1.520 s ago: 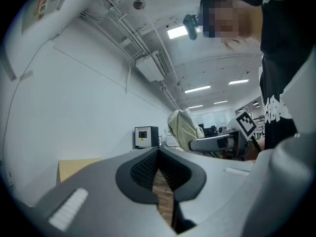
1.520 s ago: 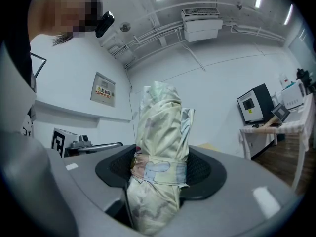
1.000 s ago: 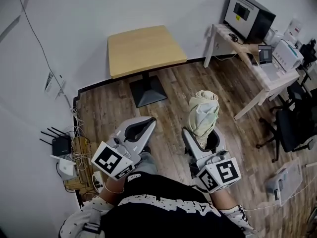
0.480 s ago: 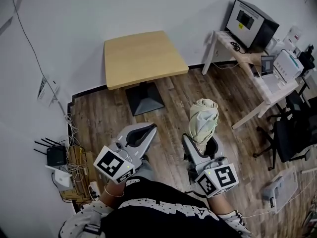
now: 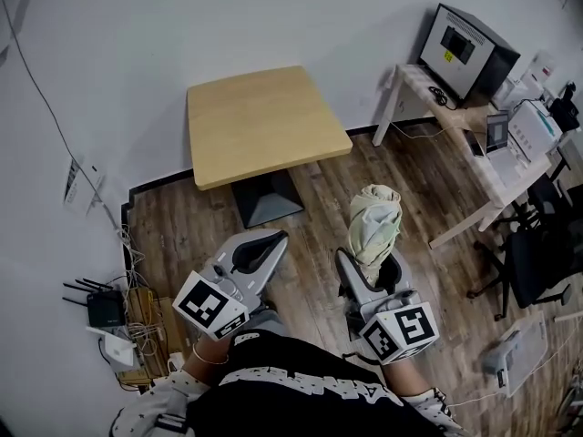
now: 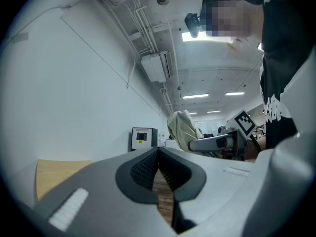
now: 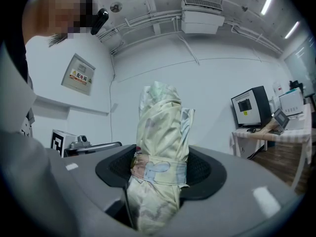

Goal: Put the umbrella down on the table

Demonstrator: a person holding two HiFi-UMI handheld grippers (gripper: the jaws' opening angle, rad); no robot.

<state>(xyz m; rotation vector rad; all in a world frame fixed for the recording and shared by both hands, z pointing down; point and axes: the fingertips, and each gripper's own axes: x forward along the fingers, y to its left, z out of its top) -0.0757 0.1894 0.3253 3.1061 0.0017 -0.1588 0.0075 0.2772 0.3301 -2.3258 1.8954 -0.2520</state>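
Head view shows the left gripper (image 5: 271, 238) with its jaws closed together on nothing. Beside it, the right gripper (image 5: 369, 260) has its jaws clamped around the folded, pale umbrella (image 5: 374, 218), which stands upright above the wood floor (image 5: 310, 198). Farther ahead, well apart from the umbrella, the square wooden desk (image 5: 260, 121) stands against the white wall.

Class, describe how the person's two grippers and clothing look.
The left gripper and right gripper are light grey moulded shells with black ribbed pads. Each carries a white cube with black square markers. The person's black top has white print.
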